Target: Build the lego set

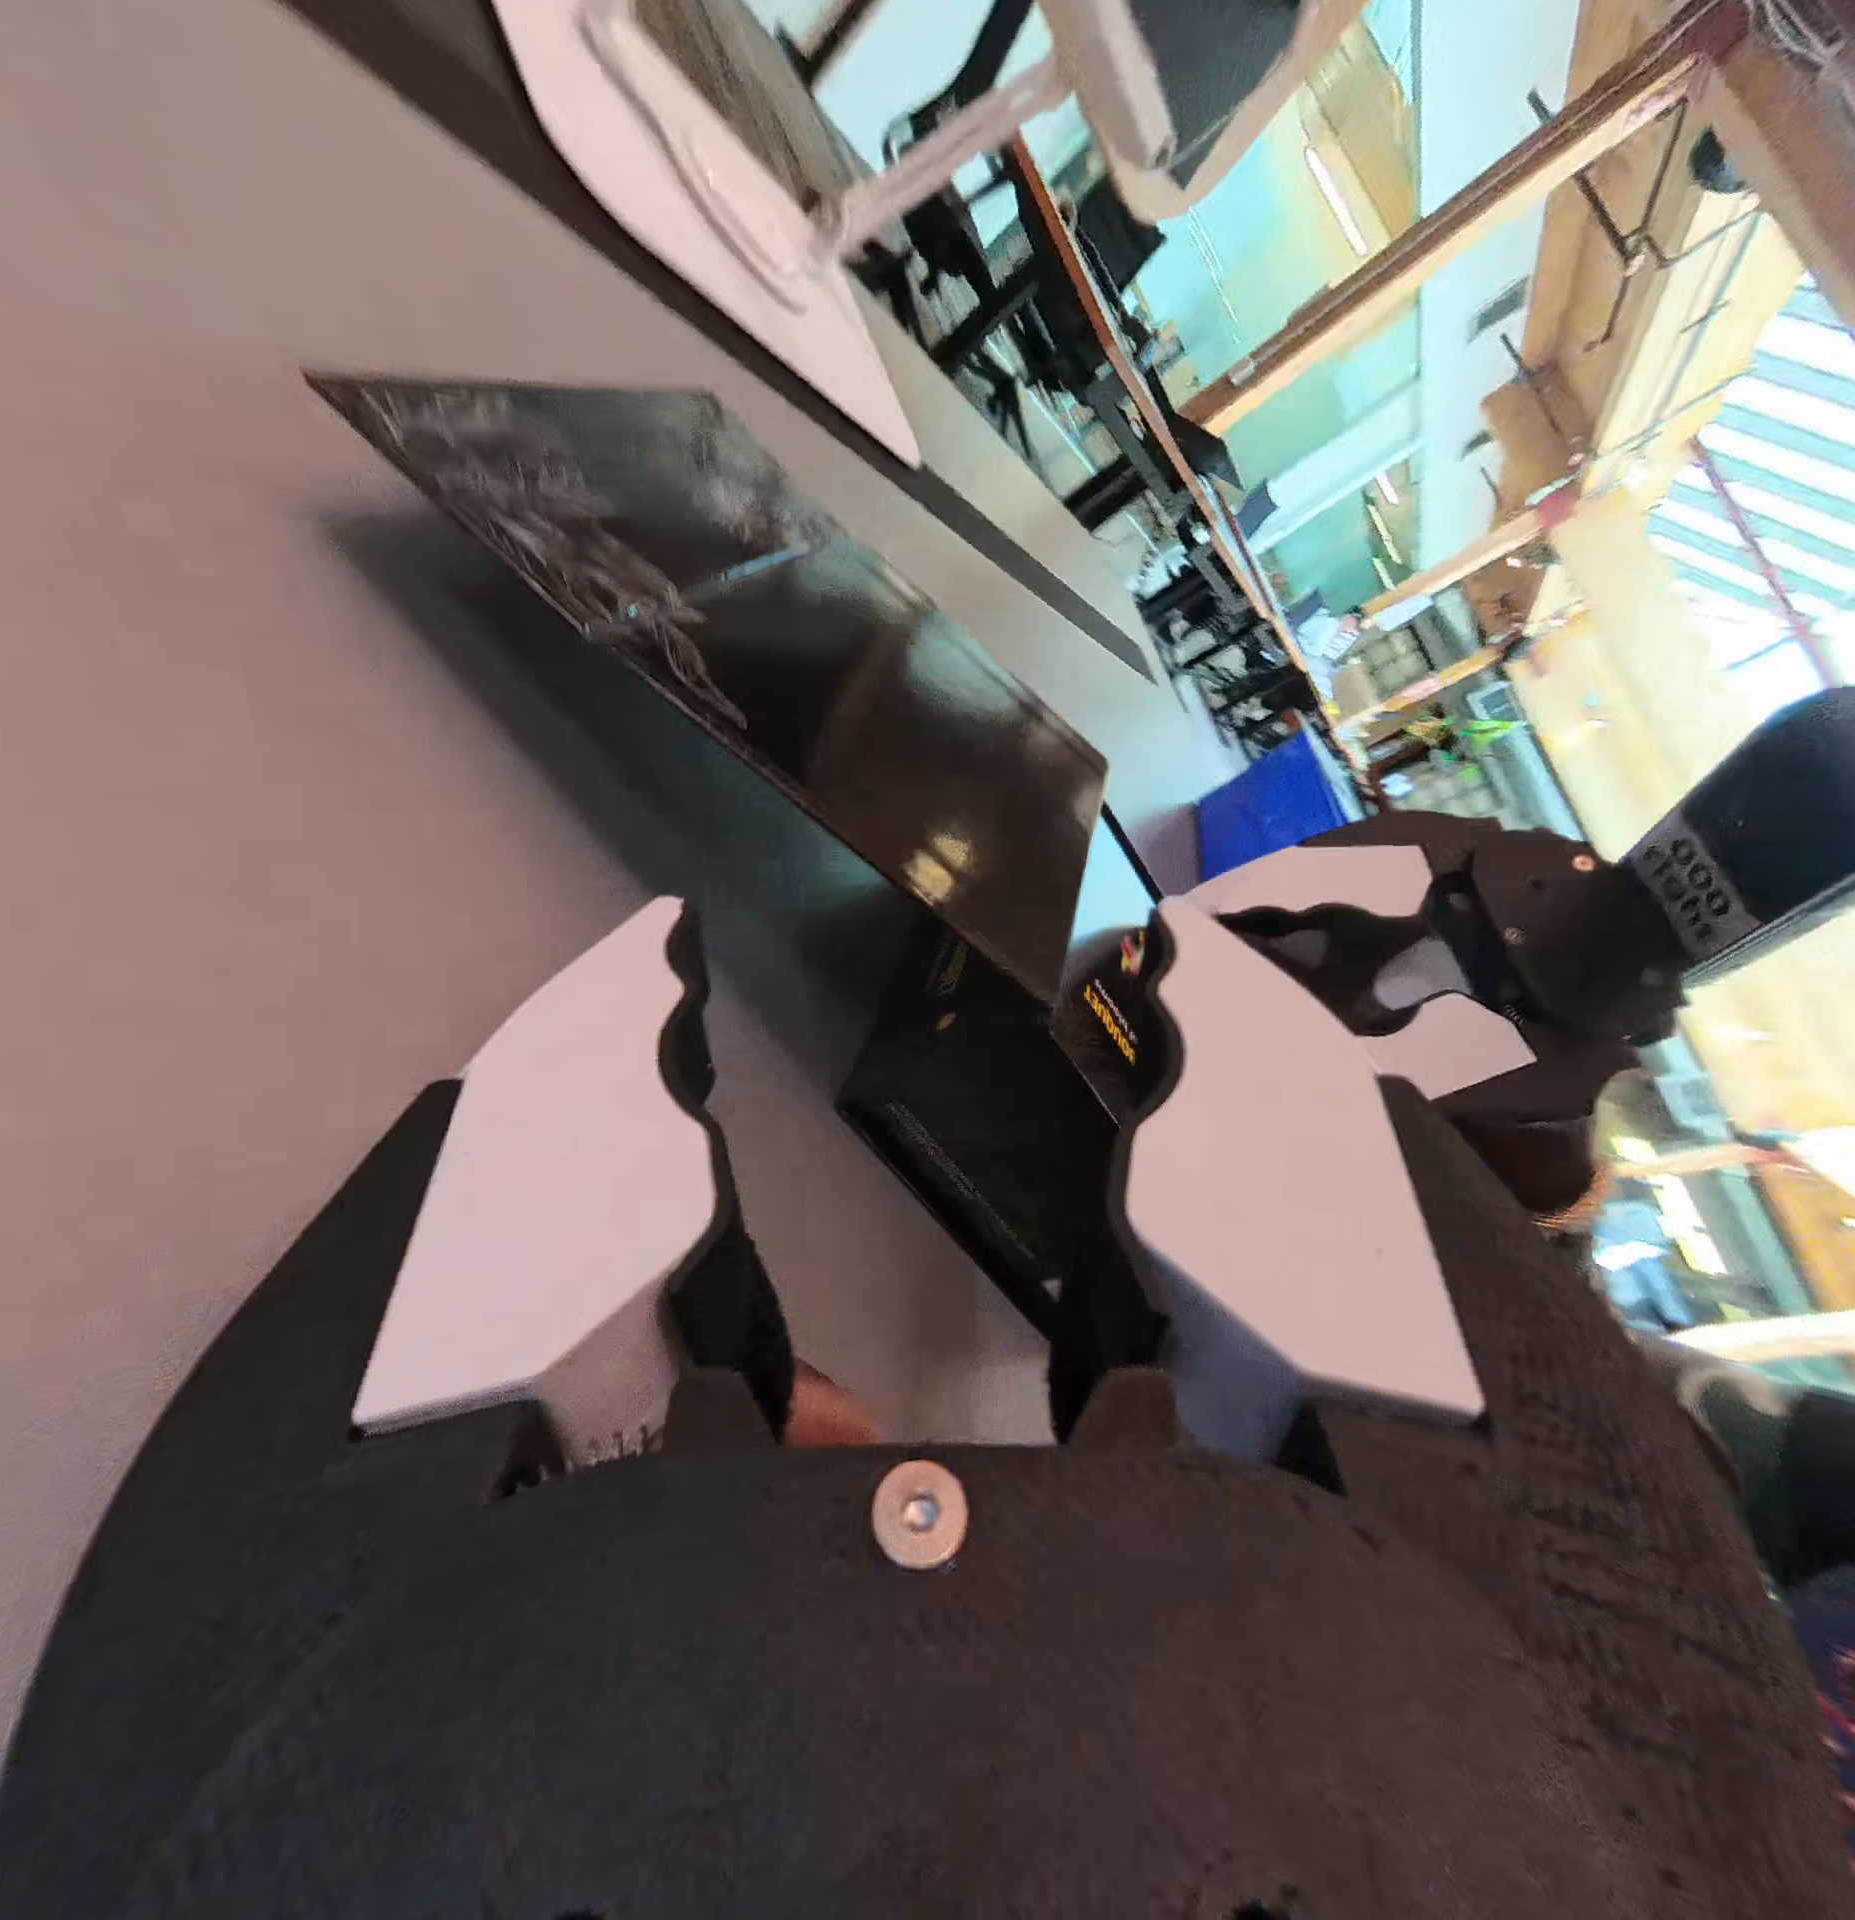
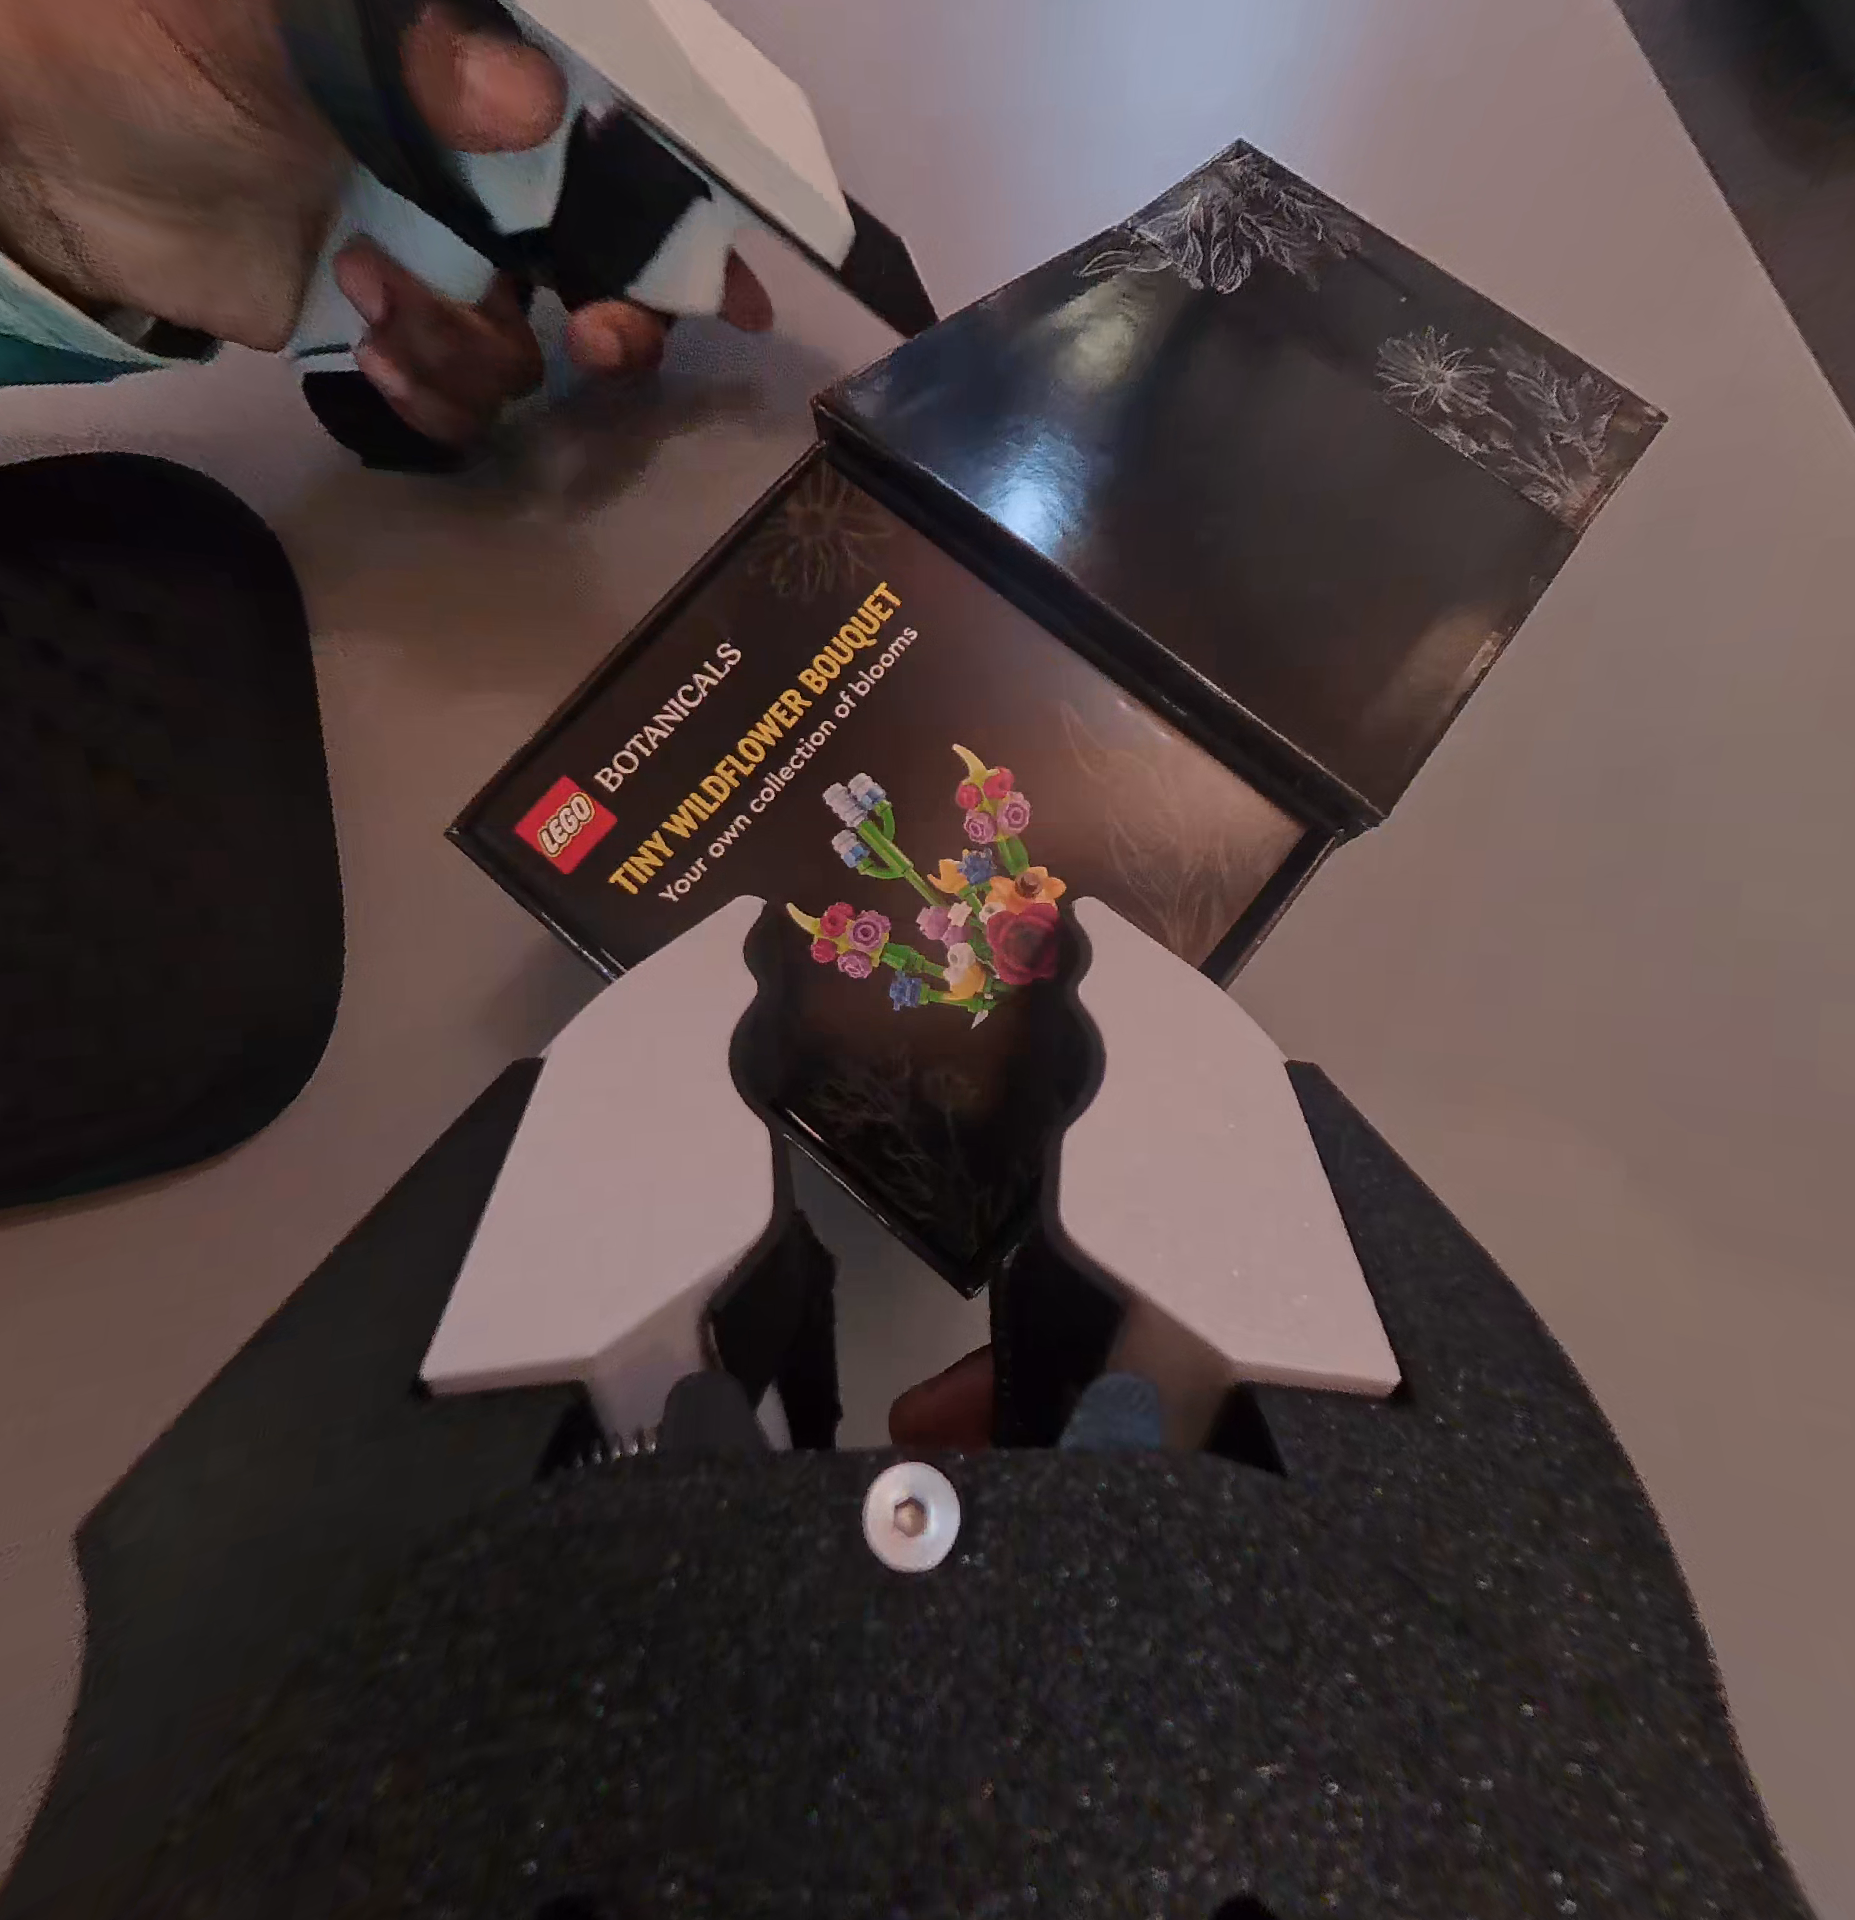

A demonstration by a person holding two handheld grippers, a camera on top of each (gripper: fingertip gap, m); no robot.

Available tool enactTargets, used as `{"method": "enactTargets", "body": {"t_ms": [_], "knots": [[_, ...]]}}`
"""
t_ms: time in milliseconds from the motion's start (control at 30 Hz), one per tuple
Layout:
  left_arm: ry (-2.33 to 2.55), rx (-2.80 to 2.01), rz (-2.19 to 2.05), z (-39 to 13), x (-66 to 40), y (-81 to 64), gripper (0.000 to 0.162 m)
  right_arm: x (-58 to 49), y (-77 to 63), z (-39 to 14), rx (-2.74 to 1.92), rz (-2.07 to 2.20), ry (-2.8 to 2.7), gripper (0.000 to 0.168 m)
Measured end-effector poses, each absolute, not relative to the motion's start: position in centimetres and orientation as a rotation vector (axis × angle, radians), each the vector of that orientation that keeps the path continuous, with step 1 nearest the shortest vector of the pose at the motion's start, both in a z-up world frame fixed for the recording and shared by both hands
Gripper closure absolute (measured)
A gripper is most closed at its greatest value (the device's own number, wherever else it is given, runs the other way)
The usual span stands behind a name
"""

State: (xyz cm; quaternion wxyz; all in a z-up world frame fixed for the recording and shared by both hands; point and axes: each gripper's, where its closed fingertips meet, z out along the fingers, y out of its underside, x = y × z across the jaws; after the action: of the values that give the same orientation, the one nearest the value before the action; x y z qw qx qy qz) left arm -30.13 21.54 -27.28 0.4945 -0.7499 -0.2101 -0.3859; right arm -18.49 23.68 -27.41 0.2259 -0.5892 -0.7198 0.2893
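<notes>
Your right gripper (image 2: 915, 925) hangs over the glossy black cardboard lego box (image 2: 1006, 727), pointed down at its printed face — its white fingers (image 2: 632, 1143) spread wide with nothing between them, one tip over each side of the flower picture. The box lies flat on the smooth pale grey bench (image 2: 1525, 1039), turned cornerwise, its near corner towards 6 o'clock; its shiny hinged lid (image 2: 1245, 488) stands open towards 1 o'clock, edged with faint white flower drawings.

Your left gripper (image 1: 918, 925) is rolled steeply, so the bench (image 1: 175, 727) rises like a wall at 9 o'clock. Its fingers (image 1: 549, 1164) are also spread and empty, and the lid (image 1: 798, 665) sits just beyond them at 12 o'clock. In the right wrist view your left hand (image 2: 175, 177) wraps the handle at 10 o'clock, fingers curled round the trigger. A matte black rounded object (image 2: 123, 831) sits at 9 o'clock — what it is, I can't tell.
</notes>
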Motion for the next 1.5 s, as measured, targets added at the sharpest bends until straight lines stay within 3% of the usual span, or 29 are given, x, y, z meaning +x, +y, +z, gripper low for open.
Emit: {"method": "enactTargets", "body": {"t_ms": [167,233,367,433,533,733,1033,1167,1367,1500], "knots": [[-0.457,-1.55,-1.234,-23.5,-28.7,23.4,0.081,-18.6,23.6,-27.4,-1.621,0.789,-1.985,0.118],[-0.365,-1.471,-1.23,-21.6,-28.5,23.2,0.094,-18.6,23.6,-27.4,-1.616,0.784,-1.986,0.118],[-0.164,-1.396,-1.24,-18.5,-26.5,22.1,0.104,-18.8,23.6,-27.1,-1.564,0.825,-1.997,0.117],[-0.074,-1.399,-1.235,-17.8,-25.2,21.5,0.106,-18.4,23.8,-26.4,-1.538,0.886,-1.973,0.098],[0.059,-1.468,-1.192,-18.1,-23.5,20.7,0.108,-16.3,23.5,-23.6,-1.473,1.059,-1.913,0.098],[0.245,-1.6,-1.148,-20.0,-20.9,19.0,0.11,-8.8,23.8,-18.4,-1.432,1.372,-1.886,0.112],[0.453,-1.792,-1.173,-22.2,-18.6,16.1,0.11,-9.1,23.2,-17.6,-1.304,1.341,-1.906,0.114],[0.403,-1.859,-0.97,-22.4,-19.9,17.6,0.113,-10.8,23.8,-19.5,-1.282,1.191,-1.932,0.114],[0.43,-2.145,-0.469,-24.9,-24.3,21.9,0.113,-12.4,23.9,-24.4,-1.326,0.901,-1.927,0.088],[0.535,-2.306,-0.509,-27.4,-23.6,22.7,0.113,-12.8,24.6,-27.2,-1.47,0.765,-1.877,0.064]]}}
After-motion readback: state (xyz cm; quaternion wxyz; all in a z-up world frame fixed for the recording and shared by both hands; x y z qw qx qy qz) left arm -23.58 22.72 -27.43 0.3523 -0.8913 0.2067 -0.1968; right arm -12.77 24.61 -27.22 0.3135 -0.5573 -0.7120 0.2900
